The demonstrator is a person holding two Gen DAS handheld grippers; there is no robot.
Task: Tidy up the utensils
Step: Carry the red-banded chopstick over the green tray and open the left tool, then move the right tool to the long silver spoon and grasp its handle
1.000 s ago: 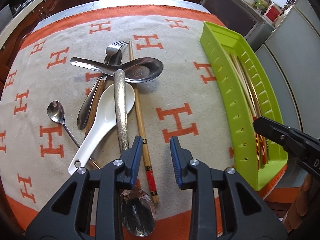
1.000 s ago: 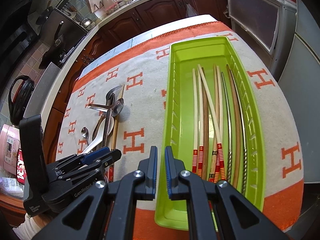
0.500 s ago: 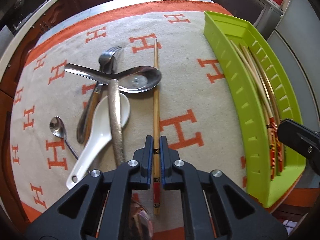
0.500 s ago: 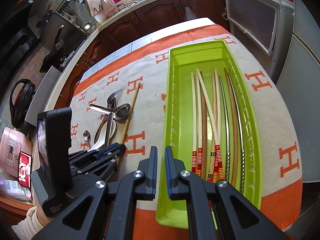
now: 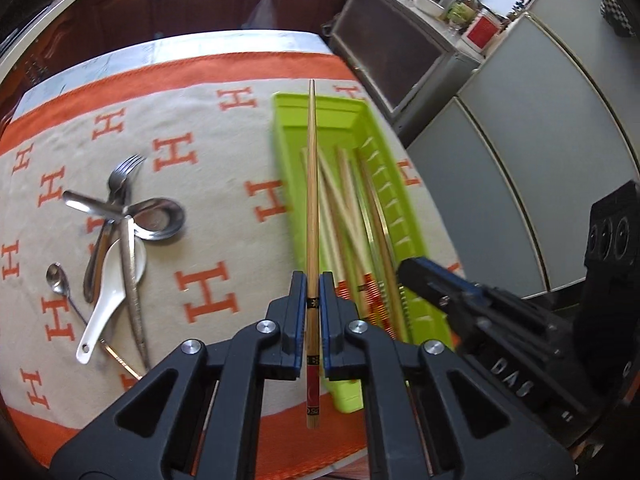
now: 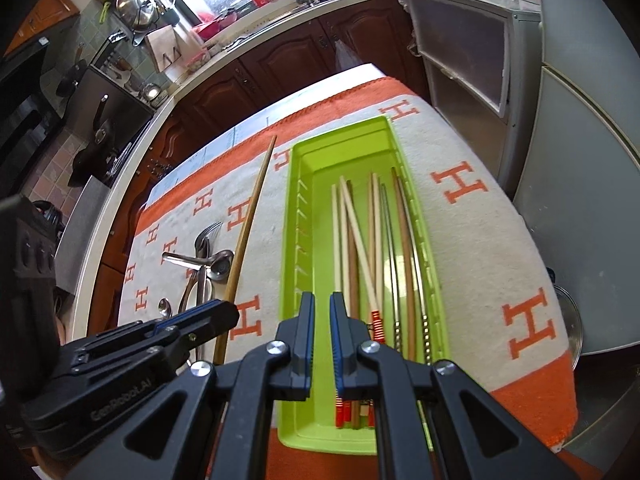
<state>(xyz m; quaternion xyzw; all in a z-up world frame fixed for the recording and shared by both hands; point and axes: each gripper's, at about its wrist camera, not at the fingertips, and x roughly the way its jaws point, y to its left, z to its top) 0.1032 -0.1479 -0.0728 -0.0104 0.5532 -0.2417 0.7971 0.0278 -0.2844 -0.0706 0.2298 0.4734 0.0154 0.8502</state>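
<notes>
- Small teaspoon: lies at the far left of the cloth, its thin handle running toward the near edge.
- White ceramic spoon: lies on the cloth with its handle end nearest the camera; a textured metal handle crosses over its bowl.
- Fork and large steel spoon: stacked crosswise in the same heap, tines pointing away, all resting on the cloth.
- Orange-and-cream cloth: patterned with H letters, covers the worktop and carries every utensil.
- Left gripper: its fingers are clenched on a wooden chopstick near the red-banded butt end; the chopstick is lifted clear of the cloth. In the left wrist view its tip reaches over the far end of the tray; in the right wrist view its shaft stands beside the tray's left wall, between tray and utensil heap.
- Green tray: long, slotted plastic, lying on the right part of the cloth; inside lie several chopsticks, pale and dark wood plus metal ones, lengthwise with red-striped ends toward the near end.
- Right gripper: hangs above the near end of the tray, fingers drawn nearly together with a narrow gap and nothing between them.
</notes>
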